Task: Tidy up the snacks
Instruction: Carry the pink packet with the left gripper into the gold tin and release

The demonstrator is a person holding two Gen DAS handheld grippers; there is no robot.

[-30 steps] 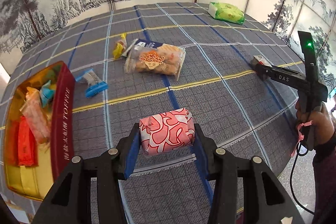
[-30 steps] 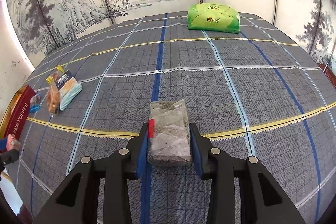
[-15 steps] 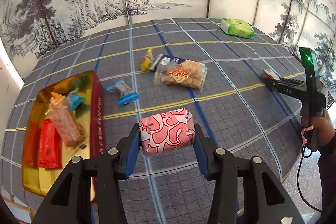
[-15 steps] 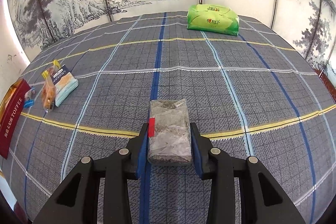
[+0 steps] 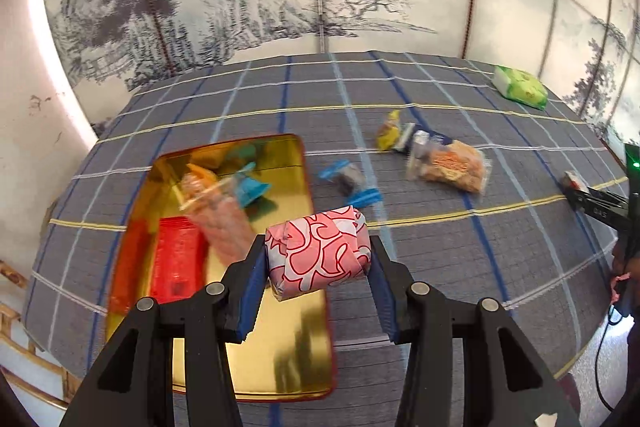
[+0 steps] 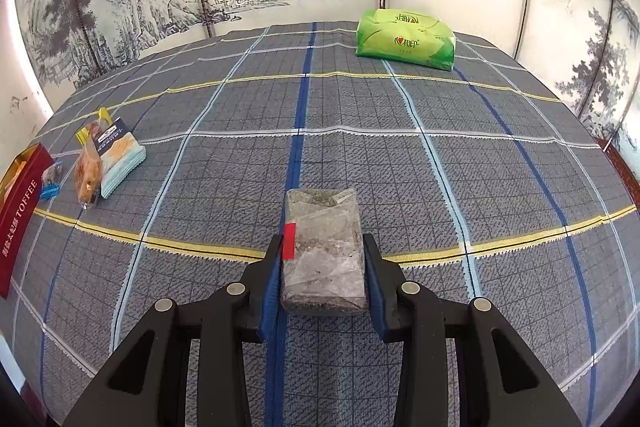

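My left gripper [image 5: 318,263] is shut on a pink-and-white patterned snack pack [image 5: 318,257], held above the right edge of the gold toffee tin [image 5: 280,359]. The tin holds a red packet [image 5: 178,263], a clear orange snack bag [image 5: 212,211] and a blue-wrapped snack [image 5: 250,189]. My right gripper [image 6: 322,267] is shut on a clear pack of grey-speckled snack [image 6: 322,251], low over the cloth. It also shows at the right edge of the left wrist view [image 5: 592,201].
On the plaid cloth lie a blue-ended candy [image 5: 350,181], a yellow snack [image 5: 388,131], a clear bag of biscuits [image 5: 450,165] and a blue-white box [image 6: 118,153]. A green tissue pack [image 6: 404,39] sits far back. Painted screens surround the table; the tin's red wall [image 6: 18,215] is left.
My left gripper has swung left and upward with the pink pack, from over the bare cloth to above the tin. My right gripper with its clear pack has barely moved.
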